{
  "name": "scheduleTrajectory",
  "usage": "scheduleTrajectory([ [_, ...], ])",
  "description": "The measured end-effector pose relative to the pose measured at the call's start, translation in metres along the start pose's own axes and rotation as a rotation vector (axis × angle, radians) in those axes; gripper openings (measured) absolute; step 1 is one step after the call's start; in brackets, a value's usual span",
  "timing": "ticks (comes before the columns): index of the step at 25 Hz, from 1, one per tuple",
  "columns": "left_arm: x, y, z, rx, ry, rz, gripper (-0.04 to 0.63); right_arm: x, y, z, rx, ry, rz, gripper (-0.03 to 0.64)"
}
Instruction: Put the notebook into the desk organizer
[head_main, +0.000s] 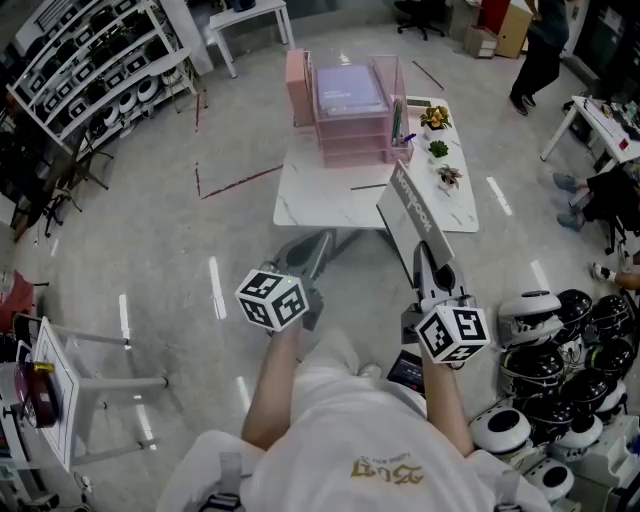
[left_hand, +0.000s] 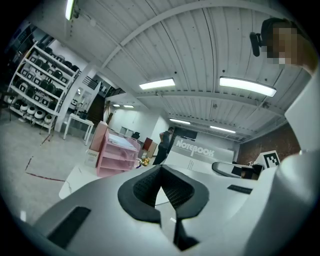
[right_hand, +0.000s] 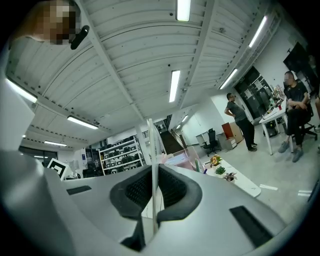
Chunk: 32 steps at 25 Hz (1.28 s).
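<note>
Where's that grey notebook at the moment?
Head view, right of centre: the notebook is clamped in the right gripper, over the white table's near edge, short of the pink organizer.

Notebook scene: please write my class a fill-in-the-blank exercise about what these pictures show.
The right gripper is shut on a gray ____.
The desk organizer on the white table is ____ in colour.
Beside it stand ____ small potted plants.
The left gripper holds ____.
Missing words: notebook; pink; three; nothing.
</note>
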<state>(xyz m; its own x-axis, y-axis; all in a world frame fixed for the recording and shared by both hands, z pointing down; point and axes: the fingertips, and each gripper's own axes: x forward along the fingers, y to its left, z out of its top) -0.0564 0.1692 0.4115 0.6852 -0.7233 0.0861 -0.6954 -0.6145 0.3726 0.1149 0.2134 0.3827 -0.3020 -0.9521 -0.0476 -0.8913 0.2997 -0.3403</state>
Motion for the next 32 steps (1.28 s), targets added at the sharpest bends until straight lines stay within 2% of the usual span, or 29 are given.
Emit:
scheduleTrajectory([
  [5,0.009,0.011,-0.009,-0.025,0.015,0.014,0.015,0.0,-0.011,-0.002,-0.017,0.011,-0.02,0.02],
  [12,0.069,0.045,-0.007,-0.041,0.027,0.005,0.014,0.051,-0.044,-0.004,-0.034,0.027,-0.035,0.02],
  [23,0.201,0.142,0.046,-0.04,0.043,0.004,0.015,0.215,-0.097,0.016,-0.05,0.036,-0.016,0.02],
  [32,0.261,0.21,0.093,-0.038,0.023,-0.013,0.015,0.32,-0.1,0.034,-0.09,0.014,-0.008,0.02],
])
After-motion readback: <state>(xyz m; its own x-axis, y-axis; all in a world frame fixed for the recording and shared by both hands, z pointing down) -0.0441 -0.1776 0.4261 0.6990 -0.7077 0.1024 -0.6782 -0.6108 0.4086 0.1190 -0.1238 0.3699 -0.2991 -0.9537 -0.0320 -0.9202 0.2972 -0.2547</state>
